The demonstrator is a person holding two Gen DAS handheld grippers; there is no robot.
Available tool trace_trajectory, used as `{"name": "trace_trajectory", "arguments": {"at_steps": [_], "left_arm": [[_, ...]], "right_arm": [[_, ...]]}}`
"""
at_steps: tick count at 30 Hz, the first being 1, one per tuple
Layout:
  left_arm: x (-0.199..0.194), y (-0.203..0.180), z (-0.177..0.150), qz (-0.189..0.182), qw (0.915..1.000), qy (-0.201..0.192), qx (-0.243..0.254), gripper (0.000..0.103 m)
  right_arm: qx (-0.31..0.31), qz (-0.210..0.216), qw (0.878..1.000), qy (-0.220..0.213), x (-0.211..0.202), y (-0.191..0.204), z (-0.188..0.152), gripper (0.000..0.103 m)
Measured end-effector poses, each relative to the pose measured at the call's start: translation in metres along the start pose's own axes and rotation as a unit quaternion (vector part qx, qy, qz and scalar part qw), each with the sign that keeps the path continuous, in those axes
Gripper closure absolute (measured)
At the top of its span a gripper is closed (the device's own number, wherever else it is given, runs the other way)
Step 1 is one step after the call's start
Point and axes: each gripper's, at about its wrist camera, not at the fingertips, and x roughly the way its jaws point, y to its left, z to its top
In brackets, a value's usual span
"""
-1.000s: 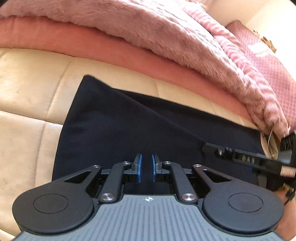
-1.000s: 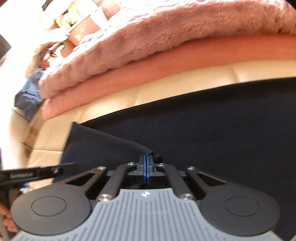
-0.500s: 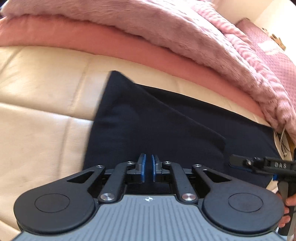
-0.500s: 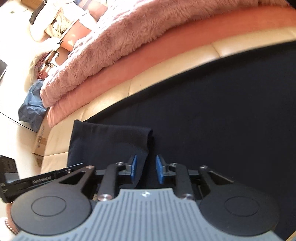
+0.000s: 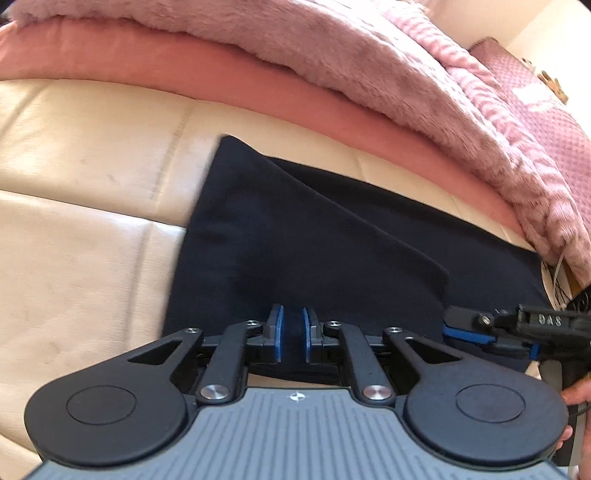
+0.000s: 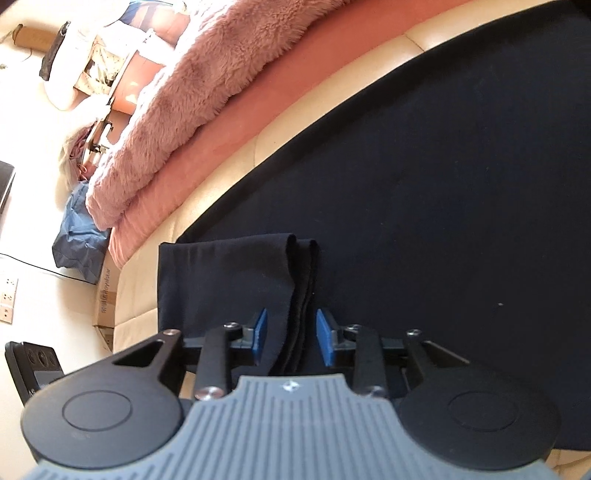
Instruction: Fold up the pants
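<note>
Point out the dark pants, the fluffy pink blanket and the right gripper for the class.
dark pants (image 5: 314, 251): left wrist view, on the folded-over top layer.
fluffy pink blanket (image 5: 332, 48): left wrist view, on its furry top.
right gripper (image 6: 291, 336): right wrist view, midway between its blue fingertips.

Your working surface is a cream leather sofa seat (image 5: 85, 192), its panels divided by stitched seams and its surface faintly scuffed. The dark navy pants (image 5: 303, 243) lie flat directly on it, one folded layer set at an angle over the layer beneath; in your right wrist view the pants (image 6: 443, 177) spread wide, with a doubled-over end (image 6: 225, 280) near the cushion edge. Along the back of the seat rests a salmon-pink sheet (image 5: 155, 70), and a fluffy pink blanket (image 5: 280, 33) lies on top of that sheet.
</note>
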Motion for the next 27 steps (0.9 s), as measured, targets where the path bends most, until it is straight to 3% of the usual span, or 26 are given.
{"name": "trace_trajectory", "arguments": {"at_steps": [9,13,18,27], "left_arm": [[0.020,-0.028,-0.008,-0.029,0.9995,0.013,0.010,0.093],[0.016,-0.025,-0.008,-0.029,0.9995,0.005,-0.013,0.093],[-0.004,-0.023,-0.012,-0.020,0.9990,-0.031,-0.025,0.093],[-0.058,-0.017,-0.008,0.018,0.9924,-0.117,-0.034,0.093]], "right_arm": [[0.008,0.028,1.000,0.000,0.012,0.000,0.001,0.078],[-0.002,0.018,1.000,0.000,0.014,0.002,0.000,0.098],[-0.026,0.001,1.000,-0.005,0.012,0.011,0.001,0.103],[-0.146,-0.003,0.988,-0.043,-0.047,0.089,0.021,0.103]]}}
